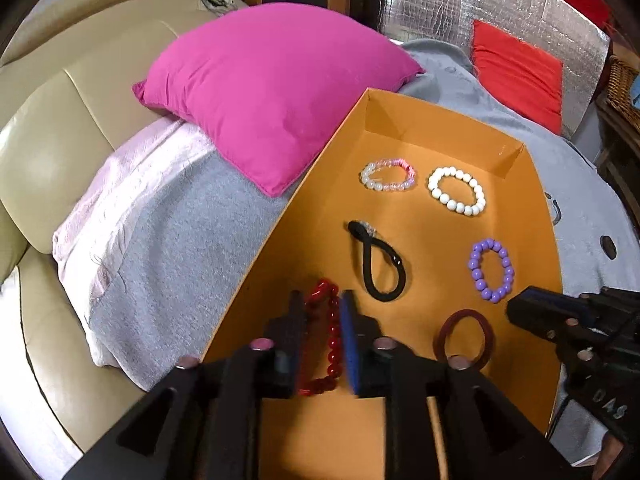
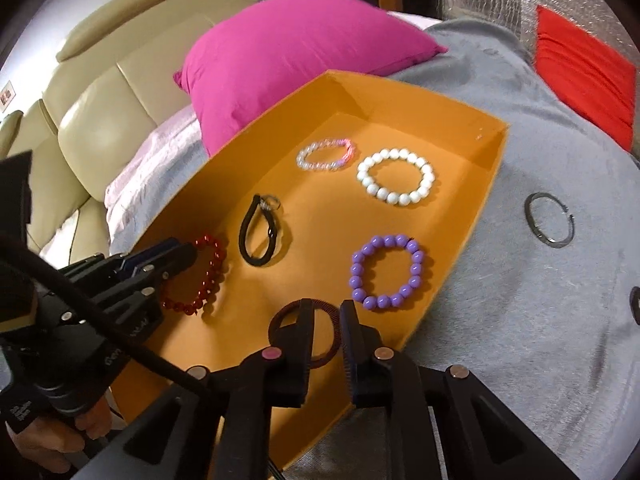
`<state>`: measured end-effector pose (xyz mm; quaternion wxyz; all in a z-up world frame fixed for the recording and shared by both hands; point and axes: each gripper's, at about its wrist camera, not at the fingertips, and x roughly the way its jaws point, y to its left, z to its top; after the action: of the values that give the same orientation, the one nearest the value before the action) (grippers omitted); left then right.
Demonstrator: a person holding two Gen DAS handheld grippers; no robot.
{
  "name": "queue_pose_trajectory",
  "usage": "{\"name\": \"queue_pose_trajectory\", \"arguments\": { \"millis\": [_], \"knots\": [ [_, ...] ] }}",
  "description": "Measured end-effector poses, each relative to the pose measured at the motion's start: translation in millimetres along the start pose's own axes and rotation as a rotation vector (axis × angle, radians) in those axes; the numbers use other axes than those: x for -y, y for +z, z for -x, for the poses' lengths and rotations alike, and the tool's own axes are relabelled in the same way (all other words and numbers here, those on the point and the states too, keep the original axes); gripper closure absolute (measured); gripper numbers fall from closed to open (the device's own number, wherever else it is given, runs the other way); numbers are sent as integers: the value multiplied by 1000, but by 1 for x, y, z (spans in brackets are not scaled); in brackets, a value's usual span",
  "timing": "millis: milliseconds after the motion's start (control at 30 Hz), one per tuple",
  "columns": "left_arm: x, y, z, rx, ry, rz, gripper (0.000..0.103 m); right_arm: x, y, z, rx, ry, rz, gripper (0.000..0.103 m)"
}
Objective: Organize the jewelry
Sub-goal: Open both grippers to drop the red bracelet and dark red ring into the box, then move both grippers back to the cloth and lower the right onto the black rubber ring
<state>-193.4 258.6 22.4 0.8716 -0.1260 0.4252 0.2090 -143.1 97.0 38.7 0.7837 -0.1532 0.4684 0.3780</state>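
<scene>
Red beads of a bracelet (image 1: 326,340) are straddled by the narrowly parted left gripper (image 1: 322,344) near the tray's (image 1: 440,132) left wall, lengthwise with the fingers; the dark ring (image 2: 306,334) is straddled likewise by the right gripper (image 2: 326,346) at the near right edge

Orange tray (image 1: 532,184), purple bracelet (image 2: 386,272)

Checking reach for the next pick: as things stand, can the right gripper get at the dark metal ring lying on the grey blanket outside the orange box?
Probably yes. The ring lies alone on the blanket, past the orange box's right wall, with nothing over it. The right gripper straddles the maroon hair tie inside the box and must lift over that wall.
</scene>
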Motion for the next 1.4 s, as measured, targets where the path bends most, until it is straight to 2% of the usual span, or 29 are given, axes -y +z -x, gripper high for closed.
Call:
{"name": "queue_pose_trajectory", "arguments": {
  "millis": [33, 100, 233, 400, 700, 900, 1033, 1167, 1400],
  "knots": [
    [2, 1, 3, 17, 15, -10, 64, 3, 0, 5, 20, 4, -11, 87],
    [6, 3, 9, 54, 32, -26, 55, 10, -1, 19, 68, 7, -30, 87],
    [15, 8, 21, 129, 62, -40, 42, 34, -7, 46, 150, -25, -66, 86],
    [37, 11, 35, 203, 63, -76, 41, 79, -23, 74, 195, -74, -138, 74],
    [84, 10, 51, 258, 49, -144, 41, 170, -71, 100, 196, -183, -297, 73],
    [123, 6, 54, 271, 41, -211, 40, 221, -95, 109, 205, -183, -426, 73],
    [152, 2, 56, 281, 27, -262, 40, 243, -103, 112, 203, -186, -456, 73],
    [185, -7, 56, 269, -10, -328, 40, 276, -112, 109, 192, -184, -535, 73],
    [223, -15, 34, 170, -103, -369, 40, 324, -105, 95, 189, -209, -641, 73]
  ]
}}
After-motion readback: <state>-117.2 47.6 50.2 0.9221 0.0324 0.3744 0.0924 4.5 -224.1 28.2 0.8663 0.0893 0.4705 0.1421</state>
